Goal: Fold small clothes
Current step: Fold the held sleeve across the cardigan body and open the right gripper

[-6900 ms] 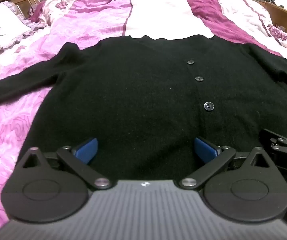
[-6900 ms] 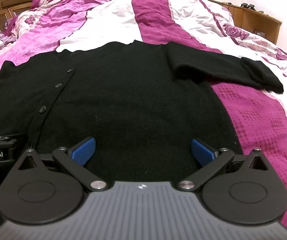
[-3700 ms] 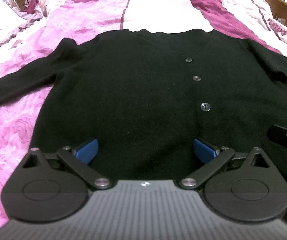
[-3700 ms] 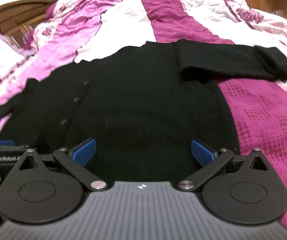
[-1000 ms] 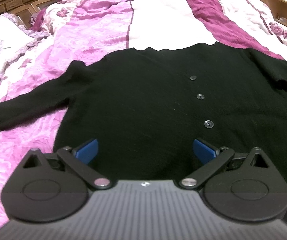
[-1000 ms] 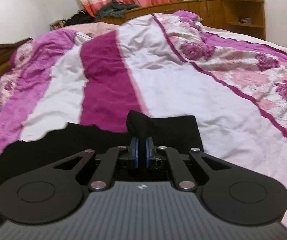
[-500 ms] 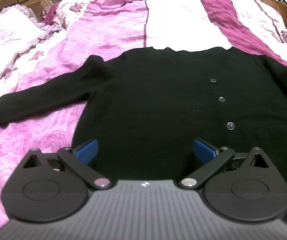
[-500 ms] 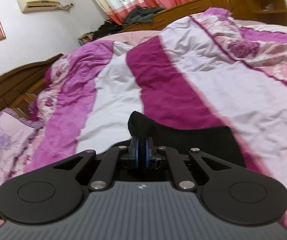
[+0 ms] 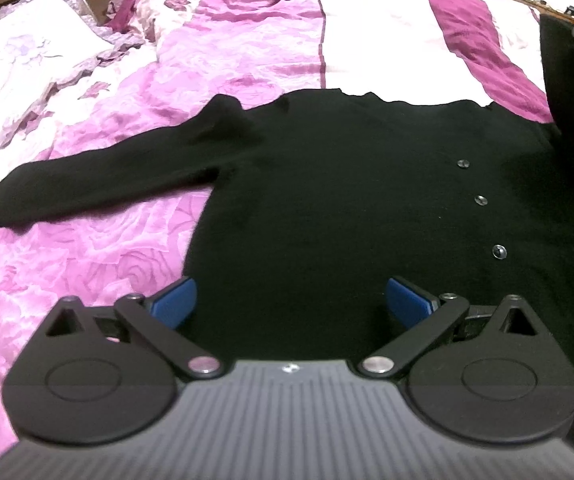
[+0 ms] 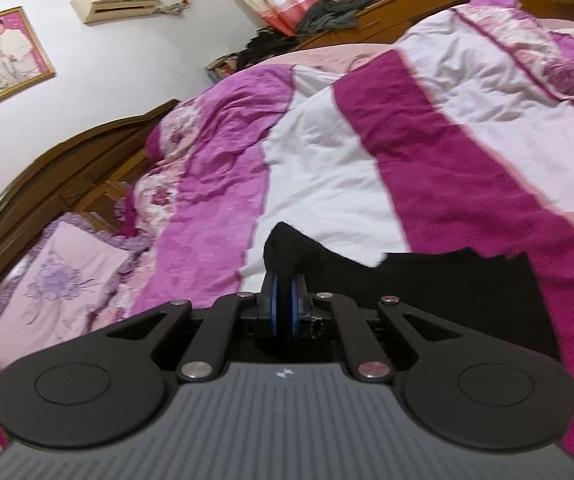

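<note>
You've lifted the sleeve [image 10: 287, 252] off the bed [image 10: 327, 168]; R gripper [image 10: 283, 310] pinches its cuff. L gripper [image 9: 289, 300] spread wide over cardigan [image 9: 367, 184].

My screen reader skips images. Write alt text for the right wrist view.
The right claw is shut on the black cardigan sleeve, lifted above a bed's pink, white and magenta quilt. Behind: headboard, framed photo.
</note>
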Tool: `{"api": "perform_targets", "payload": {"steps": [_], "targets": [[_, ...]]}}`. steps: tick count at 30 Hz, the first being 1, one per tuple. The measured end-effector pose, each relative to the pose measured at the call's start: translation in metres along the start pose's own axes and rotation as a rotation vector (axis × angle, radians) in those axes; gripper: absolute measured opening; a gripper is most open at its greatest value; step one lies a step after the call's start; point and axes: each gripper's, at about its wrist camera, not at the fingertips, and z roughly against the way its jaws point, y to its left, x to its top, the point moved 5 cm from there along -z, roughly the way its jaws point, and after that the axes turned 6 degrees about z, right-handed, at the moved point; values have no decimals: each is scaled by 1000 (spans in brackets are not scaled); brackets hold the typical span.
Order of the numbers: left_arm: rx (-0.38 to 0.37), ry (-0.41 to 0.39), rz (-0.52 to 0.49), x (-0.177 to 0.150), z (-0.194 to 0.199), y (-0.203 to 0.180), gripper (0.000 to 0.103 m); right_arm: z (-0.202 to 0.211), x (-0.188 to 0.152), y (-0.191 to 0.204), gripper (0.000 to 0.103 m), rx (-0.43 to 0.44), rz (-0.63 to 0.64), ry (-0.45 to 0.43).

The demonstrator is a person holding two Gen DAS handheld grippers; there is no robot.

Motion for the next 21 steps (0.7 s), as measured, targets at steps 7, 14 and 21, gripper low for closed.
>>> {"api": "perform_targets", "payload": {"steps": [7, 14, 21], "targets": [[7, -39, -11, 12, 7, 5, 103, -28, -2, 38, 6, 61, 7, 13], [14, -81, 12, 37, 15, 19, 103, -70, -23, 57, 6, 93, -4, 67], [45, -96, 23, 48, 13, 36, 103, -118, -64, 62, 6, 99, -22, 170]]}}
